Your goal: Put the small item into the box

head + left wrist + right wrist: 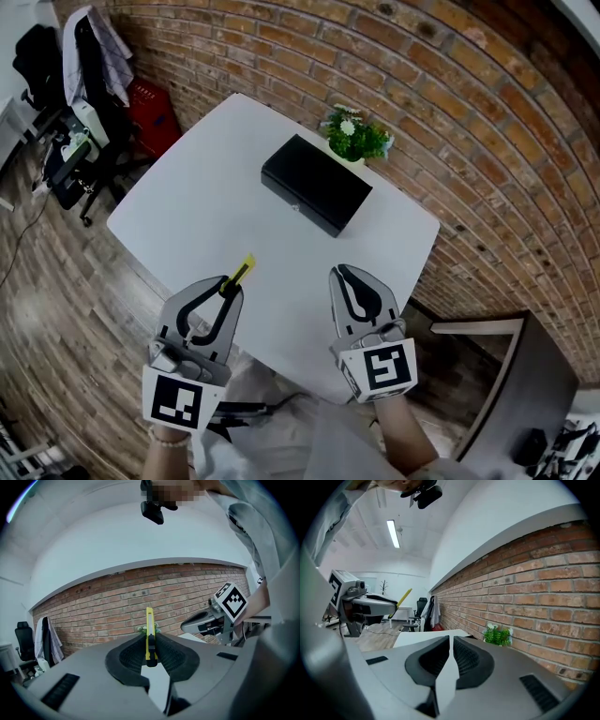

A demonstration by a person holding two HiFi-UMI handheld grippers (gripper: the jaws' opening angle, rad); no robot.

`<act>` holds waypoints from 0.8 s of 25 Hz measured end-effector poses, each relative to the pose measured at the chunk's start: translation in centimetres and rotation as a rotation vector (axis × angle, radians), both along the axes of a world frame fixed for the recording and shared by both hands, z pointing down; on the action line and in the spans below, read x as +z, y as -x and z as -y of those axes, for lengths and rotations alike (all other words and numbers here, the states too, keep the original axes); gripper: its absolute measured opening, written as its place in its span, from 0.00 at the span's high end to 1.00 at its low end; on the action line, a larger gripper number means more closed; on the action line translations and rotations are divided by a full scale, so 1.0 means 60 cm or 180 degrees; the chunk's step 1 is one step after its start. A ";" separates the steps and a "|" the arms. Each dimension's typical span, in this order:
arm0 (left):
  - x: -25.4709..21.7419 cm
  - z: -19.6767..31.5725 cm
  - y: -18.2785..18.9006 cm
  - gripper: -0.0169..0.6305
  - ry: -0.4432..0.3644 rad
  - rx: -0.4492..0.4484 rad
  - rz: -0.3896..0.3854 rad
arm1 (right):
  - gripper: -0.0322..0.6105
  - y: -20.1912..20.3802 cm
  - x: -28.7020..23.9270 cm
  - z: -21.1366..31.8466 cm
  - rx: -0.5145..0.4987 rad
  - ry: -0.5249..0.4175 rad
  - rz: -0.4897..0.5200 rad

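1. My left gripper (230, 281) has its jaws clamped on the small item (242, 272). It's a slim yellow-and-black thing that looks like a utility knife to me. The pads pinch it near the black end, and the yellow end pokes out past the tips toward the far side of the desk (187, 216). It's up in the air over the near edge, not resting on anything.
2. My right gripper (342, 274) is empty. Its jaws are pretty much closed, with only a sliver of gap and nothing in it.
3. The box (317, 184) is black and flat, and the lid looks closed. It sits toward the far side of the desk, well apart from both grippers.
4. So I reckon the lid has to be dealt with before anything goes in. There's a little catch (295, 208) on the front face, and that's where I'd send the free right gripper. It'll need to open a bit to get hold of the lid edge.
5. The item is thin and held near one end, so it could pivot in the pads if I bump it. I'd keep the squeeze steady, line it up with the long side of the box and set it down low instead of dropping it.
6. A small potted plant (354, 136) sits just behind the box, so a lid that swings back may brush the leaves.
7. Off to the left on the floor are a chair draped with clothes (94, 56) and a red crate (150, 112). Neither is in my way.
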State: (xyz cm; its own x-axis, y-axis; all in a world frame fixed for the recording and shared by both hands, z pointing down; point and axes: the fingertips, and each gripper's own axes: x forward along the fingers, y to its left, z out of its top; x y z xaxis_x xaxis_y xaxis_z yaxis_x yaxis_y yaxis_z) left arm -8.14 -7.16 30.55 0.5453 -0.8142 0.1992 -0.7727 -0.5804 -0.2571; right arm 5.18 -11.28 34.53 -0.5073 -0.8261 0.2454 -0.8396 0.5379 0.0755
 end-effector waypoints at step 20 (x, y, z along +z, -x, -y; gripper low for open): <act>0.068 0.123 0.040 0.86 0.0232 0.0163 0.0029 | 0.86 0.057 0.155 0.183 0.0482 0.0481 0.0079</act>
